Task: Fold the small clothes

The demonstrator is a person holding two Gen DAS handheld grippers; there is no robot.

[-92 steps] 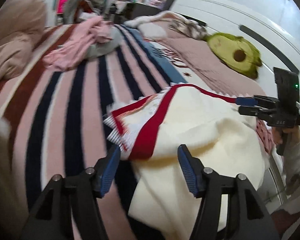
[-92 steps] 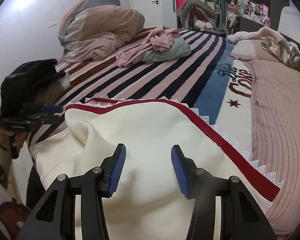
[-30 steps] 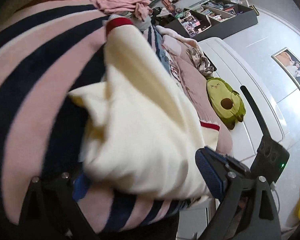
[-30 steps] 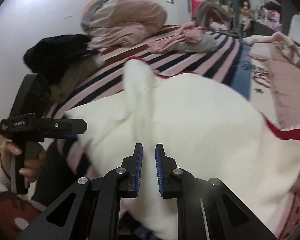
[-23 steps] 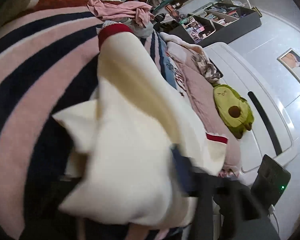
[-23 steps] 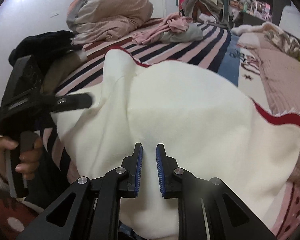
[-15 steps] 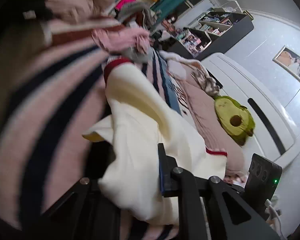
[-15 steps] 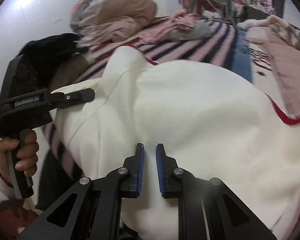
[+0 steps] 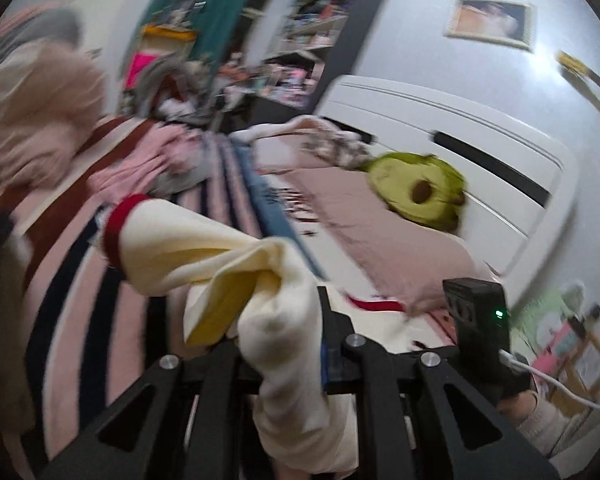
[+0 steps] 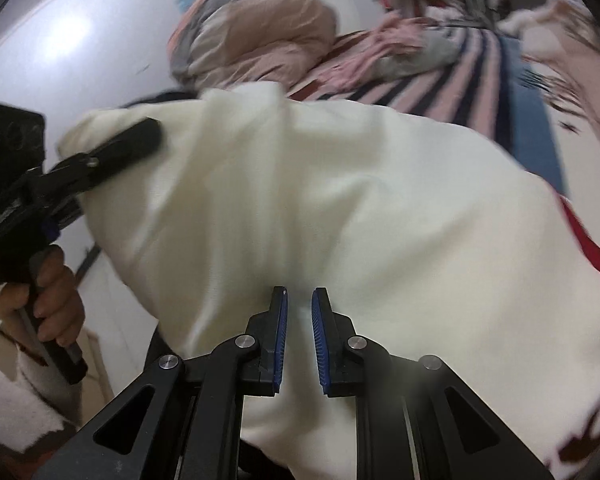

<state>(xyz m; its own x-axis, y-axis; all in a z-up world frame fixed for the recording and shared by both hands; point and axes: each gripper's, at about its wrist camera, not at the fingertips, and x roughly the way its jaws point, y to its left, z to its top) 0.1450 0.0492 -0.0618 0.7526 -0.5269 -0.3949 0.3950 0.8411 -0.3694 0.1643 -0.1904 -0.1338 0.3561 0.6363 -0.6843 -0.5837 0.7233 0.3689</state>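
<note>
Two grippers, bunched soft cream garment (image 10: 340, 200), red trim

Cream garment (image 9: 284, 320) hides the left gripper (image 9: 288, 344) fingertips; the shelves (image 9: 300, 52) behind are motion-blurred.

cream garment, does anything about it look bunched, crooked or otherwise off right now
Yes. In the left wrist view the cream garment is wadded between the left hand-held gripper fingers, its red-cuffed sleeve jutting out sideways over the striped blanket. The right hand-held gripper pinches another edge, so the garment hangs uneven, not flat.
</note>
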